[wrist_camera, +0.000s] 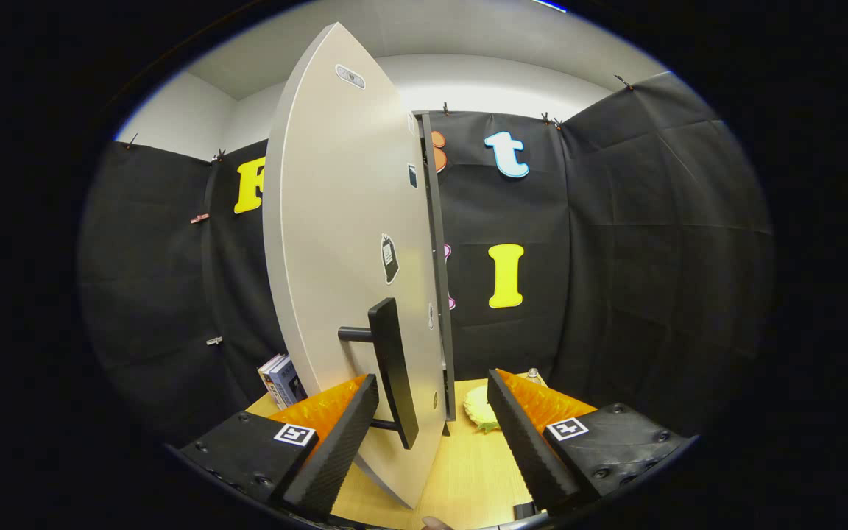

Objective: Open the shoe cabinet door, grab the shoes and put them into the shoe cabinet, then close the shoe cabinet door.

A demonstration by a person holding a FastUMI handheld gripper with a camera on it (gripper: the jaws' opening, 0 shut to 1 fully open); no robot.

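Booth wall (652, 243): black cloth on three sides, clipped along its top edge, creased into panels. Above it a plain pale wall and ceiling (468, 44).

Shoe cabinet door (343, 243): big pale grey panel, swung out edge-on toward the cam, standing upright between the fingers and rising well above them. Dark edge strip runs down its right side. A few small stickers on the face, too small to read.

Tabletop (468, 471): light wood grain, runs under the door and fwd to the cloth.

Gripper (431, 434): fingers wide apart, not gripping anything. Door edge and handle sit in the gap, closer to the left finger (336, 449); contact w/ handle can't be confirmed. Right finger (527, 449) well clear of the door.

Door handle (393, 368): dark vertical bar on two stubs, on the door's near face, low down, just ahead of left fingertip.

Books (282, 381): small stack leaning at the left rear of the table, beside the door.

Round pale item w/ green bit (481, 408) on the table beyond the door edge, partly hidden. Can't tell what it is.
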